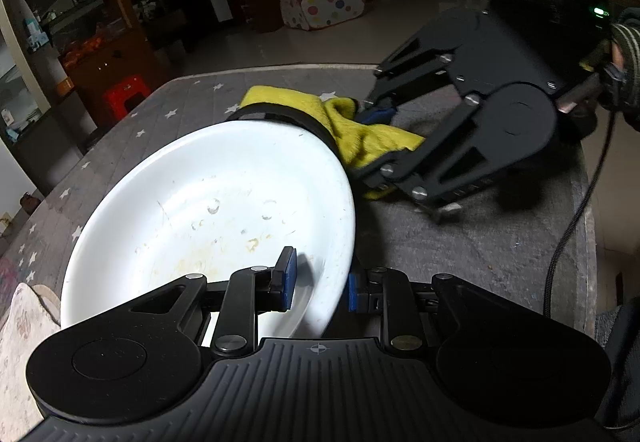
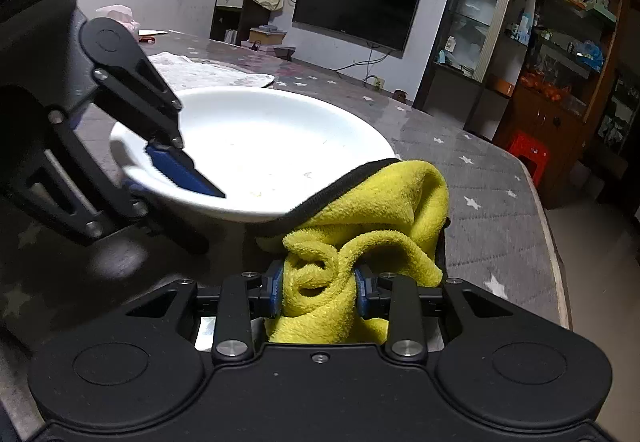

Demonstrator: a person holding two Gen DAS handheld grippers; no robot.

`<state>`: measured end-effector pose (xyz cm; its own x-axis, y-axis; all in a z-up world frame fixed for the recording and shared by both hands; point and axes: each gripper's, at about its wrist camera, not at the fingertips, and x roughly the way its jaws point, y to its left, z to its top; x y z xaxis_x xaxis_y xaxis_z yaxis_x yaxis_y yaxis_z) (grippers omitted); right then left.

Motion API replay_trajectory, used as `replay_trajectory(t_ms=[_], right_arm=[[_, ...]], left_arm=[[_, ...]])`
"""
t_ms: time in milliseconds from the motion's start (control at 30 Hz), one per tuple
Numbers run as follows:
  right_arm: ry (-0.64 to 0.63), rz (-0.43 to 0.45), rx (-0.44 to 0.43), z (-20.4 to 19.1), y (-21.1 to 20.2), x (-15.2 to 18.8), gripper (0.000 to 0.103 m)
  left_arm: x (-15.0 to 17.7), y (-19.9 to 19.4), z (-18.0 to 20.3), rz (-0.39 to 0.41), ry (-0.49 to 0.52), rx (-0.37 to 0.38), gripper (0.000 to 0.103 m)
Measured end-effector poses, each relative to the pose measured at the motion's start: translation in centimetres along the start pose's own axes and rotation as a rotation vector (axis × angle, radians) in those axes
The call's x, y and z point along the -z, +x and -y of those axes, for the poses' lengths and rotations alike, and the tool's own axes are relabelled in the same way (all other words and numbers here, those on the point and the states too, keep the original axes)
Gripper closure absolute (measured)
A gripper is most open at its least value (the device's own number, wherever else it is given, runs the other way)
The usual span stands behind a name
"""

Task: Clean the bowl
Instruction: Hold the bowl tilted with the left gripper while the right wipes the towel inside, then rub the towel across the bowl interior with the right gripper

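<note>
A wide white bowl [image 1: 208,210] with yellowish food smears on its inside sits tilted over the grey star-patterned table. My left gripper [image 1: 320,288] is shut on the bowl's near rim, one blue pad inside and one outside. The same bowl [image 2: 256,150] shows in the right wrist view with the left gripper [image 2: 176,178] clamped on its left rim. My right gripper [image 2: 320,290] is shut on a bunched yellow cloth [image 2: 372,210] with a black edge, which lies against the bowl's right rim. In the left wrist view, the right gripper [image 1: 396,150] holds the yellow cloth [image 1: 360,130] just beyond the bowl's far rim.
A pale patterned cloth [image 1: 20,326] lies on the table left of the bowl. A black cable [image 1: 572,226] runs across the table's right side. A red stool [image 2: 528,154] stands beyond the table edge, and a dark cabinet [image 2: 560,90] and a TV [image 2: 356,2] lie farther back.
</note>
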<state>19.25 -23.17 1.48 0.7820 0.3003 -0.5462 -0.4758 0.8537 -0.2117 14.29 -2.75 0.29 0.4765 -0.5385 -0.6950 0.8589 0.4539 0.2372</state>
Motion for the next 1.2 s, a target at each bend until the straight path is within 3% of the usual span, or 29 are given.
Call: replay_trajectory(t_ms=[500,900,1200], right_arm=[[-0.056,0.011,-0.020,2.2,3.1,-1.3,0.068],[0.027,-0.029,0.078,3.5,4.8,-2.1,0.068],[0.002,-0.013,0.064,3.0,4.5,-1.6,0.068]], left_arm=[[0.3,0.8,-0.8,-0.004,0.013,-0.002,0.077],[0.0,0.2,0.1,-0.014,0.011,-0.022,0.078],[-1.1,0.6,1.3,0.006,-0.008,-0.047,0.076]])
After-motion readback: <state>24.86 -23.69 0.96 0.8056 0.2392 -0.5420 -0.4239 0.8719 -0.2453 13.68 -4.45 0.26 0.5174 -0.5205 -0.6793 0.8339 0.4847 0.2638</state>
